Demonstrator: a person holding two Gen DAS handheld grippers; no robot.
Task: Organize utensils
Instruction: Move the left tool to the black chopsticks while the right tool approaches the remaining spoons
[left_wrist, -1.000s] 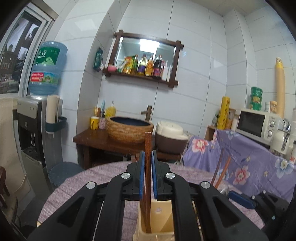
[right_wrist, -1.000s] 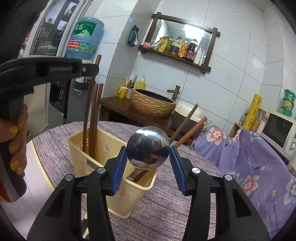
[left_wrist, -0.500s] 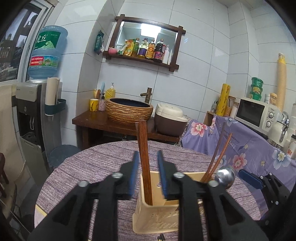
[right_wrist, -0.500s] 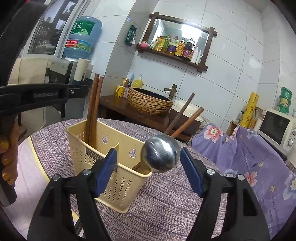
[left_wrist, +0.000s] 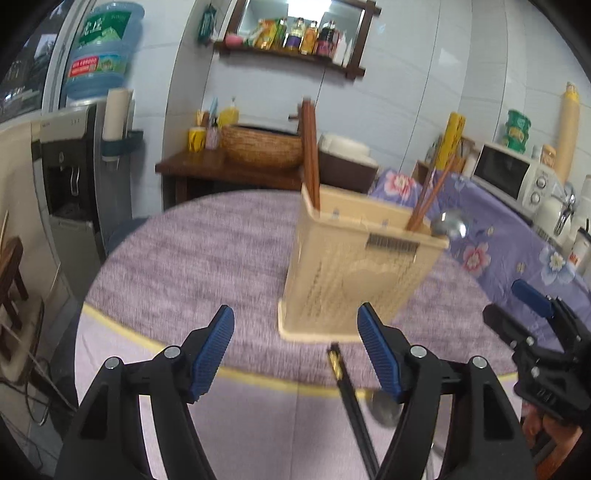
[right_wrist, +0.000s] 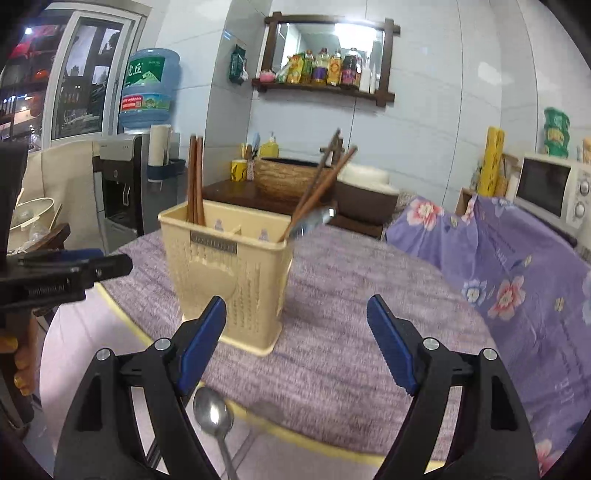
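A: How are the utensils arranged in the yellow holder (right_wrist: 229, 273)?

B: They are sorted by compartment, it seems. A pair of brown chopsticks (right_wrist: 195, 181) is stood nearly upright at one end, and another pair of chopsticks (right_wrist: 317, 188) is leaned outward at the other end, beside a spoon (right_wrist: 314, 221) whose bowl is seen above the rim. The divider between them is probably meant to keep the groups apart.

A: And where is the holder set?

B: It is placed on the purple cloth of the round table (right_wrist: 351, 332), near the front edge, where it can be reached from both sides.

A: What is held at present?

B: Nothing. The left hand-held gripper (left_wrist: 295, 354) is spread wide and empty, and the right hand-held gripper (right_wrist: 297, 345) is likewise wide and empty. Both are kept low and short of the holder.

A: What is left to be sorted?

B: A second spoon (right_wrist: 213, 411) is seen lying below the right hand-held gripper, near the table edge, and a dark chopstick with a gold band (left_wrist: 347, 391) is seen under the left one. Whether they lie on the table itself or just past its rim cannot be told.

A: Why would the jaws be kept so wide?

B: A wide opening is judged useful for straddling a thin, flat-lying utensil. The spoon may be awkward: a smooth handle can be expected to slip or swivel when pinched.
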